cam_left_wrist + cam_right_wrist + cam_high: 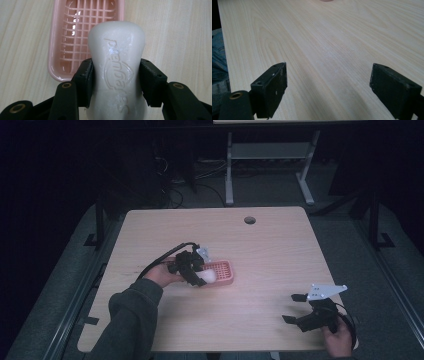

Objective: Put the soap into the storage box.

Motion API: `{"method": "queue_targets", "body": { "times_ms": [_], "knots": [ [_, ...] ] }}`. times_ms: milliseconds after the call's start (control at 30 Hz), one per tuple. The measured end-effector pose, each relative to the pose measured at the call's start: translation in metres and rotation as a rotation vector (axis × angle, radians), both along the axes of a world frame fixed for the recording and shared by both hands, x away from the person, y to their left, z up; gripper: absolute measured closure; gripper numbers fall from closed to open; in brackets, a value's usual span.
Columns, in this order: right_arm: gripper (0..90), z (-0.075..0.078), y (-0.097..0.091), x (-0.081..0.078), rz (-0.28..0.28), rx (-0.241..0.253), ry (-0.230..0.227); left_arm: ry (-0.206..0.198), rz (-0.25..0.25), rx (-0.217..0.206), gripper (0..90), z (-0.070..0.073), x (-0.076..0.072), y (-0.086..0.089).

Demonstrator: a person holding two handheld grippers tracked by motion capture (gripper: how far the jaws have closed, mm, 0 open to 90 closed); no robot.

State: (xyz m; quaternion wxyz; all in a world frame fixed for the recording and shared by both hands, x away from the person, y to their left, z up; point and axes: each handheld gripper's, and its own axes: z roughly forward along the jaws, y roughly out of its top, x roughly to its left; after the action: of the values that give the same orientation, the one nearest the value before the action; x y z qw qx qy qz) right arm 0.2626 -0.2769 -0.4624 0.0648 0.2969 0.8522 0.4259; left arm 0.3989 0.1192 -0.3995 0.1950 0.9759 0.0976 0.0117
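A white bar of soap with raised lettering is clamped between the two black jaws of my left gripper. It hangs just above the near end of a pink slatted soap dish. In the high view the left gripper holds the soap at the left end of the pink dish, near the table's middle. My right gripper rests low at the table's front right, jaws wide apart with bare wood between them; its pads frame the tabletop in the right gripper view.
The light wooden table has a round cable hole at the back. Beyond it stand the white legs of another desk and cables on the dark floor. A blue-clad leg shows past the table's edge.
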Motion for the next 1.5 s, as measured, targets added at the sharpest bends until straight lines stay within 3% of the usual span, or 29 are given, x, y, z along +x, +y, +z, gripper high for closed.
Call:
{"method": "queue_targets", "body": {
  "times_ms": [800,1200,1500],
  "knots": [
    [14.1,-0.001,-0.002,0.000,-0.003,0.010,0.001,-0.009,-0.017,0.012,49.3,0.004,0.023,-0.021],
    [14.2,-0.001,-0.003,0.000,-0.006,0.009,0.004,0.000,-0.008,0.002,49.2,-0.006,0.035,-0.032],
    [14.2,-0.001,-0.003,0.000,-0.005,0.012,0.003,0.001,-0.029,0.025,49.2,-0.013,0.038,-0.044]
  ]
}}
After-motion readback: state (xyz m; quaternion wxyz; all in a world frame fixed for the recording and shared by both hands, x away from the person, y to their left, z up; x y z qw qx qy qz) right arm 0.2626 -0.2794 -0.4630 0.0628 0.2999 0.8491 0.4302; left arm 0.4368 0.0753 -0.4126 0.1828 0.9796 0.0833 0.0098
